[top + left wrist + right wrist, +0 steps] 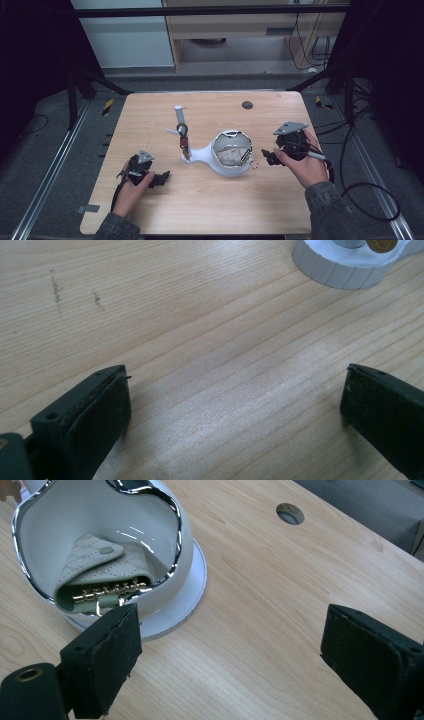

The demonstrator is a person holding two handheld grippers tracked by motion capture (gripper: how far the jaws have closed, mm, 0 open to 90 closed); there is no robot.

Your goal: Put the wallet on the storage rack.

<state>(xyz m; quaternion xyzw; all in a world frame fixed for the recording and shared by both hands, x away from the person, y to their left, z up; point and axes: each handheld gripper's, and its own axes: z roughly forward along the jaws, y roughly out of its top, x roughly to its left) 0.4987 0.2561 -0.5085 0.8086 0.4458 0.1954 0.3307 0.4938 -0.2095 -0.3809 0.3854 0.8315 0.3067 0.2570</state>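
No readable writing or brand on anything. I'm holding my right claw w/ jaws spread wide, nothing between them, just right of the white bowl near the counter centre, hand angled in toward its rim. Inside the bowl, a pale perforated key pouch is lying w/ gold hooks showing. My left claw is resting low at the counter's front left, jaws also spread, bare wood between, well apart from the bowl. A white stand is joining the bowl's left side.
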